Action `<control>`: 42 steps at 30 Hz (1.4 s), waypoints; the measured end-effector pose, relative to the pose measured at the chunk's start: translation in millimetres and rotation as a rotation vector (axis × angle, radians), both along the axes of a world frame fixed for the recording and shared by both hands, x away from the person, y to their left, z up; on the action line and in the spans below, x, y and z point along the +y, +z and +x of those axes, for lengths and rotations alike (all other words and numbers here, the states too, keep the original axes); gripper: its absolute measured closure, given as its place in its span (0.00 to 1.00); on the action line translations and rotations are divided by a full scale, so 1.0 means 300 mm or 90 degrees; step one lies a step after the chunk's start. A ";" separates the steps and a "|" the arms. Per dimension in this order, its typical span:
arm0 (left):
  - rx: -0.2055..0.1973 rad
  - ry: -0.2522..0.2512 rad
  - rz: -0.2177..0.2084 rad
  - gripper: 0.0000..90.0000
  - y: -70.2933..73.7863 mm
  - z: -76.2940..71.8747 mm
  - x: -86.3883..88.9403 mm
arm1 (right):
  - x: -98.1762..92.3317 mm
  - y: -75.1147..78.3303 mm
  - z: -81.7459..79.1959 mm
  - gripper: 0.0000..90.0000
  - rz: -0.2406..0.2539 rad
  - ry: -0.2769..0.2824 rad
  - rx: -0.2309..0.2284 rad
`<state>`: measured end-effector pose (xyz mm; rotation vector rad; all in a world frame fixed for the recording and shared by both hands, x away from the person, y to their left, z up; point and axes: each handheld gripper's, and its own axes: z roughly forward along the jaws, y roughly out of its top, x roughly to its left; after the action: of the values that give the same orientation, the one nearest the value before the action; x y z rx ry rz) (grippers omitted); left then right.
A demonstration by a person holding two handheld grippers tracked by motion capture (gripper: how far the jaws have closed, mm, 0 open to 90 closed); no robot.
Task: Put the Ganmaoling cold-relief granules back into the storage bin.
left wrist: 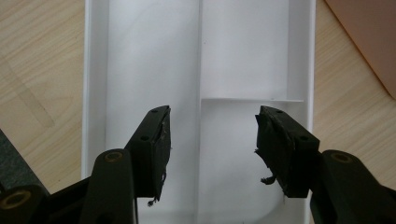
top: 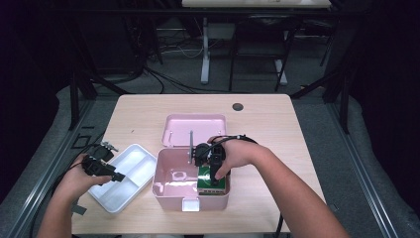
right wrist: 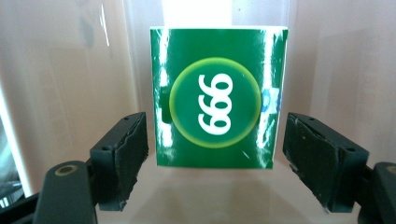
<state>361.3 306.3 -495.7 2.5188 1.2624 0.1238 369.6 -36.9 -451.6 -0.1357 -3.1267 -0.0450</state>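
A green carton [right wrist: 217, 56] with a white number in a light green ring stands in the right part of the open pink box [top: 168, 196]. My right gripper [right wrist: 215, 123] reaches down into the box, and its jaws flank the carton with a gap on each side, so it is open. From above, the right gripper [top: 214, 176] covers part of the carton [top: 204, 184]. My left gripper [left wrist: 212, 116] hovers open over the white divided tray [left wrist: 154, 56], with nothing between its jaws. In the high view the left gripper [top: 119, 177] is at the tray's [top: 130, 163] near-left side.
The pink lid [top: 194, 130] lies flat behind the box, with a thin metal stay [top: 190, 146] standing between them. A small clear round item [top: 178, 174] sits in the box's left part. Bare wooden table [top: 267, 124] spreads behind and to the right.
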 end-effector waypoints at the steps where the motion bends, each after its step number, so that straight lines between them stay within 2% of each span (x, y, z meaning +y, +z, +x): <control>1: 0.000 0.000 0.000 0.50 0.000 0.000 0.000 | -0.001 0.003 -0.001 0.25 -0.001 0.001 -0.001; 12: 0.001 0.002 0.001 0.50 -0.004 0.000 0.002 | -0.023 0.054 -0.011 0.25 0.003 -0.007 -0.005; 16: 0.002 0.002 0.001 0.50 -0.005 -0.001 0.002 | -0.040 0.072 -0.018 0.25 0.000 -0.008 -0.012; 20: 0.002 0.003 0.001 0.50 -0.006 -0.001 0.003 | -0.077 0.107 -0.018 0.27 0.020 -0.021 -0.026; 22: 0.003 0.001 0.001 0.50 -0.007 0.000 0.002 | -0.086 0.118 -0.017 0.28 0.018 -0.023 -0.032; 23: 0.002 -0.001 -0.001 0.50 -0.007 0.000 0.001 | -0.105 0.131 -0.018 0.28 0.033 -0.035 -0.040; 27: 0.001 -0.001 -0.001 0.50 -0.007 0.000 0.000 | -0.147 0.152 -0.021 0.28 0.042 -0.051 -0.043; 32: 0.001 0.002 -0.001 0.51 -0.009 0.000 0.002 | -0.192 0.154 -0.019 0.28 0.041 -0.066 -0.048; 36: 0.000 0.002 -0.002 0.51 -0.009 0.001 0.003 | -0.238 0.154 -0.019 0.30 0.055 -0.086 -0.056; 40: 0.000 0.005 -0.001 0.51 -0.010 0.001 0.004 | -0.278 0.149 -0.022 0.33 0.076 -0.124 -0.083; 42: 0.002 0.006 -0.001 0.51 -0.011 0.001 0.003 | -0.291 0.143 -0.021 0.33 0.082 -0.135 -0.088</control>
<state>361.4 307.1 -499.1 2.5129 1.2748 0.1205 363.3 -124.3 -408.6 -0.4800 -3.2177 -0.2686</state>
